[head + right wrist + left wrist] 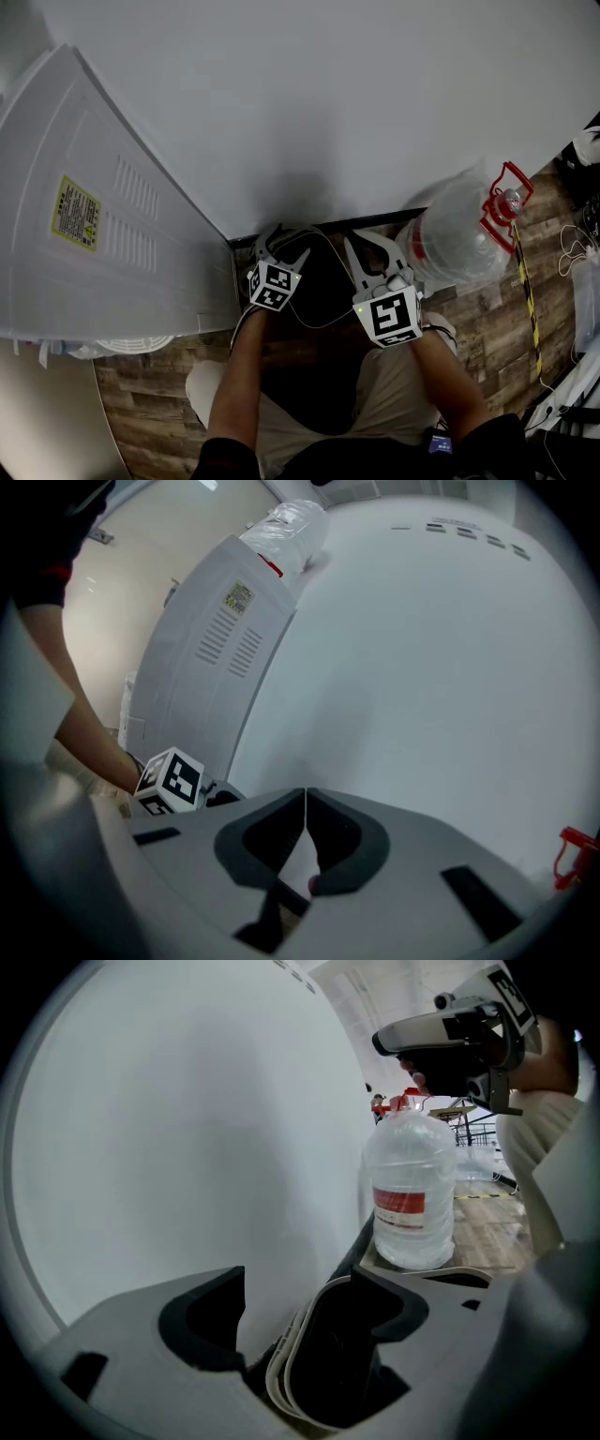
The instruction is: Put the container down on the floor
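Here our left gripper point(302, 1290) stands with jaws wide apart astride the pale rim of the dark container point(342, 1372), gripping nothing, so we judge it rests on the floor point(487, 314) against the wall point(328, 112); our right gripper point(306, 801) is pinched together, empty, near the water bottle point(450, 234)

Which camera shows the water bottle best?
The left gripper view: the water bottle stands upright on the floor, red label facing the camera. The head view shows it from above, red handle on top. The right gripper view catches only a red bit, likely that handle, at its edge.
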Action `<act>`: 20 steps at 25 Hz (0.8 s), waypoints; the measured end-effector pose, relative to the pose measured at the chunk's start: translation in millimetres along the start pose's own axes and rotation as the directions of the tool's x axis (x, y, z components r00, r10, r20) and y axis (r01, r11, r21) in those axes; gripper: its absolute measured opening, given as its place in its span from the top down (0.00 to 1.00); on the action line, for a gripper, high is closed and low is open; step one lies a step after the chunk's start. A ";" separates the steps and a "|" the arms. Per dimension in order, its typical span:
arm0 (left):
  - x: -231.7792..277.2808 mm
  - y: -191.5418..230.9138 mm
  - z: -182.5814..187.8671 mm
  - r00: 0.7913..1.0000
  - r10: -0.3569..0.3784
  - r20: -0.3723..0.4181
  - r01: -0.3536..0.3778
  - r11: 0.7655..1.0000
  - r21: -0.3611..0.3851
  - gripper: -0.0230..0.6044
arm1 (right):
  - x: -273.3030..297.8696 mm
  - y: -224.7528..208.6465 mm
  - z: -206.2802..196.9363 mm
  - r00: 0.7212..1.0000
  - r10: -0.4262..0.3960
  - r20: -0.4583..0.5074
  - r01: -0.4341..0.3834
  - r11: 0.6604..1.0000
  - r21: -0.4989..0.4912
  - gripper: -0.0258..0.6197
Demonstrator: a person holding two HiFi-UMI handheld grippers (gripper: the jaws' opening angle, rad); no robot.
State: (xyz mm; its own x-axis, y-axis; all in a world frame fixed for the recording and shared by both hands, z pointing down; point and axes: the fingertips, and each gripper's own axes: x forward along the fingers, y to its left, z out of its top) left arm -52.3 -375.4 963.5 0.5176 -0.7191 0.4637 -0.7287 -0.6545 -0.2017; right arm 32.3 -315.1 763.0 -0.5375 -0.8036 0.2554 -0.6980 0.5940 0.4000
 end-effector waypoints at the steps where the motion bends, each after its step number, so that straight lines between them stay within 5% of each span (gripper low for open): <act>1: -0.1 0.0 -0.7 1.000 0.000 -0.002 0.000 1.000 0.000 0.43 | -0.6 -0.8 -0.4 1.000 -0.002 -0.010 0.002 1.000 -0.005 0.91; 20: -18.3 8.7 20.6 0.999 0.031 0.037 -0.031 0.999 -0.012 0.43 | 5.1 4.1 4.4 1.000 0.015 0.009 -0.015 0.999 0.051 0.91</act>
State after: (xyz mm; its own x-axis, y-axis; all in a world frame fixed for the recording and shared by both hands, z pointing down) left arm -58.9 -372.8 935.5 0.5109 -0.7475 0.4245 -0.7497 -0.6291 -0.2053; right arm 24.6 -316.6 762.0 -0.5522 -0.7944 0.2531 -0.7130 0.6073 0.3505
